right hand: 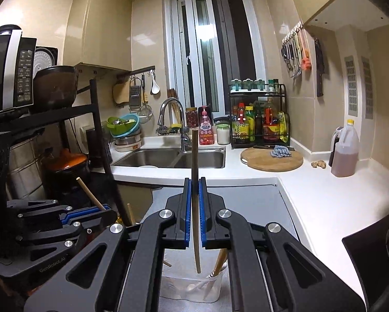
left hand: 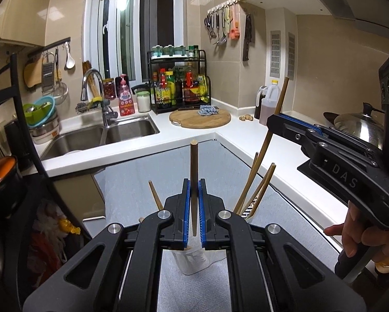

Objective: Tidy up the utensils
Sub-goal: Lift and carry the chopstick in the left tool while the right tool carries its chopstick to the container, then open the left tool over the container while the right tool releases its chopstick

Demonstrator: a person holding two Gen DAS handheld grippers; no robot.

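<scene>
We hold 1 chopstick per gripper: left gripper [left hand: 193, 213] fingers clamped on upright chopstick [left hand: 193, 171], right gripper [right hand: 193, 213] likewise on its chopstick [right hand: 195, 195]. Clear cup [right hand: 189, 290] directly below fingers, probably on bench. Step: dropping sticks in. Next: lower tips inside rim, release.

Beige tiled walls [right hand: 103, 39] enclose a white L-shaped worktop [right hand: 311, 189]. A steel double sink [right hand: 173, 158] sits far left below a dark window [right hand: 215, 52]; a black spice rack [right hand: 259, 114] stands right.
</scene>
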